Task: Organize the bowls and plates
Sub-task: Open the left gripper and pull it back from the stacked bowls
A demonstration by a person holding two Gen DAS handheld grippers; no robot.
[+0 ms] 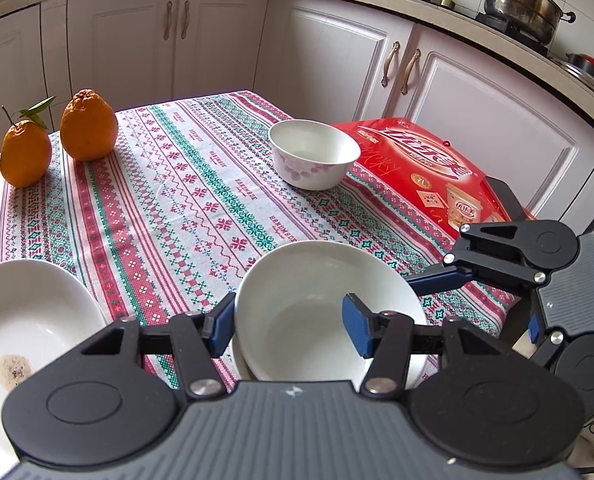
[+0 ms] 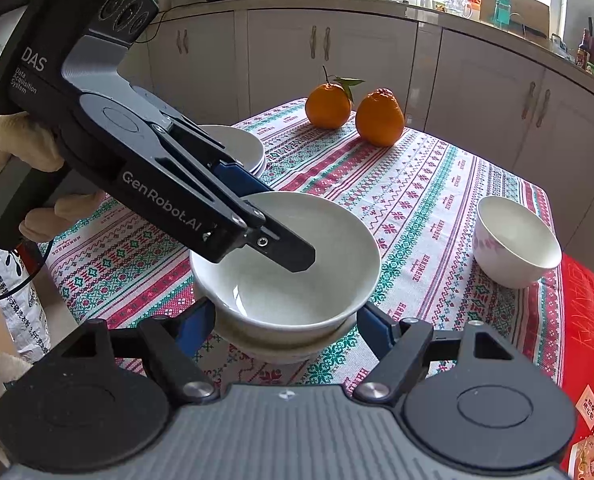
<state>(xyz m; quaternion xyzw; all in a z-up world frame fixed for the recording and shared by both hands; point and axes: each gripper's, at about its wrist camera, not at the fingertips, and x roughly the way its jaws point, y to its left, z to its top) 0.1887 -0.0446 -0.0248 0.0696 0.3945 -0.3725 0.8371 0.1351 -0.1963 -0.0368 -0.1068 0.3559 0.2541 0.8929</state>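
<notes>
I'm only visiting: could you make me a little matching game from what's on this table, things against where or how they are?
Things:
1. plain white bowl
2. flowered bowl
3. oranges
4. plate stack

Descriptions:
A. next to the red box
B. far end of the tablecloth
C. rim pinched by the left claw
D. brownish stain inside

Pairs: 1-C, 2-A, 3-B, 4-D

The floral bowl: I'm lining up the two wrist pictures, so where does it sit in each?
Left wrist: floral bowl upper centre, against the red box.
Right wrist: floral bowl at right edge, mid-height, beside the red box.
Shared landmark: the two oranges on the tablecloth.
</notes>
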